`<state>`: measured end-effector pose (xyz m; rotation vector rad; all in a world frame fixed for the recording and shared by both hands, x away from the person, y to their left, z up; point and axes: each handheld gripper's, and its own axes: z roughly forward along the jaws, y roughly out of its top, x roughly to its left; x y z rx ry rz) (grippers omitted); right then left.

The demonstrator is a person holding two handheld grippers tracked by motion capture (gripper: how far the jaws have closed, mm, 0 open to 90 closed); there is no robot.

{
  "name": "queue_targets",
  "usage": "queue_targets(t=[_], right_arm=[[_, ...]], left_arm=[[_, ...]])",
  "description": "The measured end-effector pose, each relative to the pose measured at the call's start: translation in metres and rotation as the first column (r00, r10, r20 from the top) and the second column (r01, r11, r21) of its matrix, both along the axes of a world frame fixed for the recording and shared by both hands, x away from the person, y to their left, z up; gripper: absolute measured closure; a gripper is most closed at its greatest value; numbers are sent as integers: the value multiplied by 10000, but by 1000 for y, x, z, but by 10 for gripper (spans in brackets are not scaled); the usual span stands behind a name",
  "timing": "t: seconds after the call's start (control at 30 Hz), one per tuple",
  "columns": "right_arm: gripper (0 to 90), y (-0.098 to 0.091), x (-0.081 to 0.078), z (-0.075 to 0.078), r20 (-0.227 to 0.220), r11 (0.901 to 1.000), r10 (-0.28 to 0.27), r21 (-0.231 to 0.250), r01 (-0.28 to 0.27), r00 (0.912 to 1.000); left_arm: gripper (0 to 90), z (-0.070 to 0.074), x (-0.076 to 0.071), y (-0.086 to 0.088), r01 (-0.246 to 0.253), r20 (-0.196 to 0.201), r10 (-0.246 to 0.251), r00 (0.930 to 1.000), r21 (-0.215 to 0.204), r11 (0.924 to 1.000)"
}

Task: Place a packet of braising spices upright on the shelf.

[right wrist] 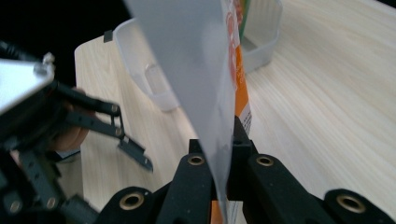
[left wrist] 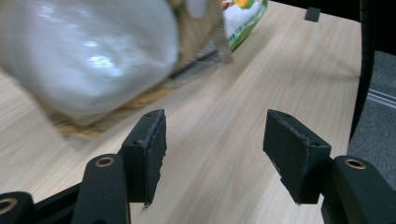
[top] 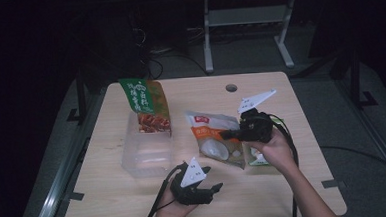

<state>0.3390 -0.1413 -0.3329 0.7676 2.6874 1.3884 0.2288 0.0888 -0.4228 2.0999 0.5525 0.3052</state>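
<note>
An orange-and-white snack bag (top: 213, 137) hangs tilted above the table's middle, with my right gripper (top: 227, 134) shut on its right edge. In the right gripper view the black jaws (right wrist: 223, 149) pinch the bag's pale sheet (right wrist: 196, 60) between them. My left gripper (top: 214, 180) is near the front edge, just below the bag, and stands open. In the left gripper view its pads (left wrist: 152, 149) are wide apart over bare wood, and the bag (left wrist: 88, 56) looms blurred at the upper left, outside the jaws.
A clear plastic tub (top: 146, 153) sits left of centre with a green snack bag (top: 146, 106) standing in it. A second green-and-white bag (top: 258, 161) lies under my right hand. The wooden table (top: 285, 189) has a cable hole (top: 231, 88) at the back.
</note>
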Motion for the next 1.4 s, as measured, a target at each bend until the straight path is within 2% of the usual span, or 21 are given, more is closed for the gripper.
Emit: queue_targets(t=[0.13, 0.2, 0.3, 0.43, 0.7, 0.87, 0.93, 1.1, 1.27, 1.4], right_arm=[[900, 15, 3, 7, 120, 9997, 218, 62, -218, 9997], [900, 22, 5, 11, 163, 9994, 309, 149, -312, 9994], [900, 31, 7, 15, 131, 9985, 508, 201, -511, 9986], [900, 41, 10, 20, 59, 9981, 563, 258, -564, 9984], [900, 62, 19, 31, 326, 9974, 687, 216, -694, 9971], [900, 77, 26, 35, 334, 9966, 768, 287, -778, 9965], [900, 85, 28, 37, 303, 9959, 862, 242, -869, 9958], [900, 103, 36, 42, 534, 9934, 1141, 35, -1145, 9920], [900, 119, 44, 48, 635, 9927, 1205, 34, -1209, 9907], [900, 134, 51, 46, 561, 9933, 1148, 95, -1155, 9918]], left_arm=[[378, -4, -5, 0, 90, -189, -90, 9998, -48, 9999], [375, -5, -7, 0, 195, -151, -194, 9997, 75, 9998], [373, -6, -8, -1, 251, -193, -250, 9995, 24, 9997], [371, -6, -10, -2, 328, -179, -329, 9993, -65, 9994], [365, -5, -11, -1, 326, -206, -331, 9992, -227, 9992], [362, -4, -11, 2, 380, -102, -381, 9992, -95, 9992], [360, -4, -11, 3, 328, -136, -330, 9994, -169, 9993], [359, -4, -10, 5, 400, 2, -400, 9992, -137, 9991], [357, -4, -10, 5, 458, -85, -459, 9989, -166, 9988], [356, -4, -9, 6, 430, -110, -433, 9990, -224, 9988]])
